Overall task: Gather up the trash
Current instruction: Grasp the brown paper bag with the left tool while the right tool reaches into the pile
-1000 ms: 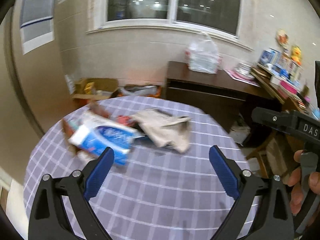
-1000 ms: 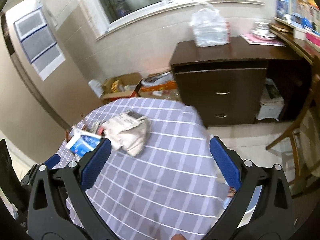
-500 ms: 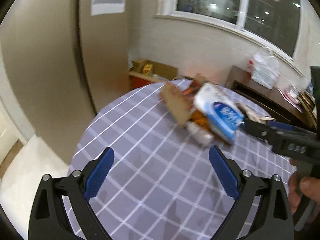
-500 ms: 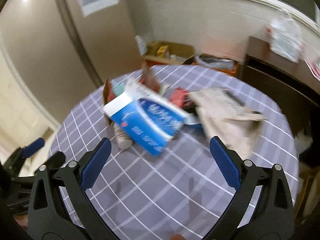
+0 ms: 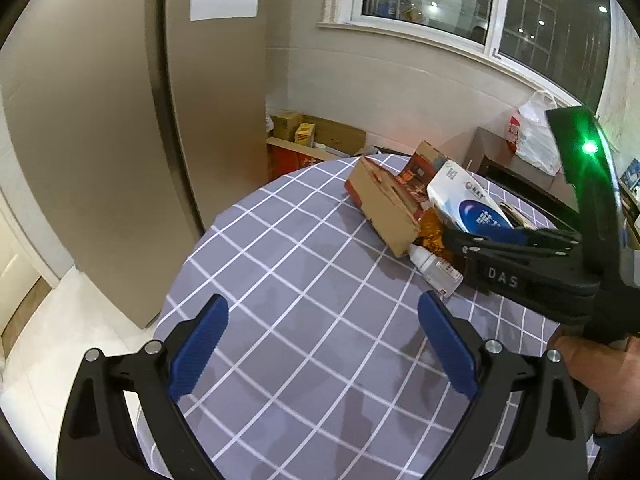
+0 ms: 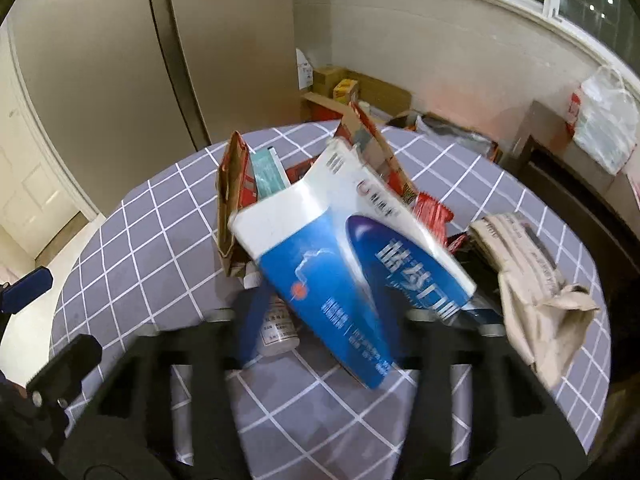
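A pile of trash lies on the round checked table point(image 5: 304, 280). It holds a blue-and-white carton point(image 6: 352, 256), a brown cardboard box point(image 5: 384, 208), a small white bottle point(image 5: 434, 270), red wrappers point(image 6: 430, 212) and a crumpled paper bag point(image 6: 532, 276). My right gripper point(image 6: 328, 312) has its fingers on either side of the blue-and-white carton, blurred; it also shows in the left wrist view point(image 5: 516, 236). My left gripper point(image 5: 324, 344) is open and empty above the bare table, left of the pile.
A tall beige cabinet point(image 5: 120, 120) stands left of the table. Cardboard boxes point(image 5: 312, 136) sit on the floor by the wall. A dark wooden dresser point(image 6: 580, 184) with a white plastic bag point(image 6: 604, 120) stands at the right.
Both grippers have swung left and moved in on the pile. The right gripper's fingers have narrowed around the blue-and-white carton. The left gripper has stayed open.
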The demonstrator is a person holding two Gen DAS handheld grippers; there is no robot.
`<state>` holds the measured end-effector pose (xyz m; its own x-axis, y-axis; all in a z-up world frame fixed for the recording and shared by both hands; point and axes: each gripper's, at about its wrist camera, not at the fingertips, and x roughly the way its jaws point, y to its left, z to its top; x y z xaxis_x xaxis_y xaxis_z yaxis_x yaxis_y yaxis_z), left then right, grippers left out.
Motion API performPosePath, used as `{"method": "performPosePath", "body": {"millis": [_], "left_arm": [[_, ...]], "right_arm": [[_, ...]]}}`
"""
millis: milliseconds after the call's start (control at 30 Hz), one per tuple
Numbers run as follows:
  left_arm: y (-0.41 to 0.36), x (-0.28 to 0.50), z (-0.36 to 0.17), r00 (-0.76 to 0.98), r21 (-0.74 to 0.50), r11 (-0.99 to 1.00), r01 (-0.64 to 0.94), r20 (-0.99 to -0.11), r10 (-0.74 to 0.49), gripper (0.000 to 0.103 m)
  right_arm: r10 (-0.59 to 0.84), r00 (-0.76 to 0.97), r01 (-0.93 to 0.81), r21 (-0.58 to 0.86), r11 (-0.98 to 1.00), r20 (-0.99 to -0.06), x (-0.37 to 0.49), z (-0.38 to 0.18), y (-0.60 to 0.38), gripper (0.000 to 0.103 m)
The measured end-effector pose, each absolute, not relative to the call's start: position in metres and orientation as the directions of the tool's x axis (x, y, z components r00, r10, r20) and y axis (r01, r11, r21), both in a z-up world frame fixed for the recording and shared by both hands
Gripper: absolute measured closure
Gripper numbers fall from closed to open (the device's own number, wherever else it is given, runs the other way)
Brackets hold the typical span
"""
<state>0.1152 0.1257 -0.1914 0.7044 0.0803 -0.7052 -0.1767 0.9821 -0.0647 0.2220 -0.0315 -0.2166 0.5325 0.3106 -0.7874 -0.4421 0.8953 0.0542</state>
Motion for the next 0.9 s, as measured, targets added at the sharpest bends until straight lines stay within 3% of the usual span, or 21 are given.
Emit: {"method": "performPosePath", "body": {"millis": [133, 333, 733, 767, 800, 833, 900], "left_arm": [[0.121, 0.129, -0.192, 0.702, -0.065, 0.985, -0.16, -0.709, 0.068, 0.009], [0.11, 0.162, -0.197, 0.7, -0.059, 0.988, -0.145, -0.712, 0.06, 0.009], [0.093, 0.248, -0.206, 0.665, -0.038, 0.98, -0.195, -0.739, 0.103, 0.01], [0.093, 0.25, -0.208, 0.663, -0.046, 0.98, -0.195, -0.742, 0.097, 0.012], [0.093, 0.254, -0.21, 0.659, -0.059, 0.979, -0.197, -0.747, 0.088, 0.033], [0.095, 0.258, -0.216, 0.638, -0.082, 0.977, -0.195, -0.767, 0.063, 0.047], [0.1, 0.259, -0.223, 0.622, -0.125, 0.972, -0.198, -0.783, 0.026, 0.065]], "right_arm": [[0.349, 0.531, -0.437, 0.104, 0.894, -0.772, 0.217, -0.212, -0.043, 0.08], [0.419, 0.549, -0.41, 0.203, 0.889, -0.723, 0.21, -0.194, -0.076, 0.087], [0.451, 0.55, -0.388, 0.263, 0.883, -0.703, 0.201, -0.187, -0.1, 0.088], [0.453, 0.551, -0.386, 0.267, 0.883, -0.701, 0.201, -0.188, -0.1, 0.088], [0.454, 0.55, -0.386, 0.269, 0.883, -0.701, 0.2, -0.188, -0.101, 0.089], [0.454, 0.551, -0.385, 0.27, 0.883, -0.7, 0.199, -0.188, -0.102, 0.089], [0.46, 0.551, -0.385, 0.277, 0.88, -0.696, 0.198, -0.186, -0.106, 0.09]]}}
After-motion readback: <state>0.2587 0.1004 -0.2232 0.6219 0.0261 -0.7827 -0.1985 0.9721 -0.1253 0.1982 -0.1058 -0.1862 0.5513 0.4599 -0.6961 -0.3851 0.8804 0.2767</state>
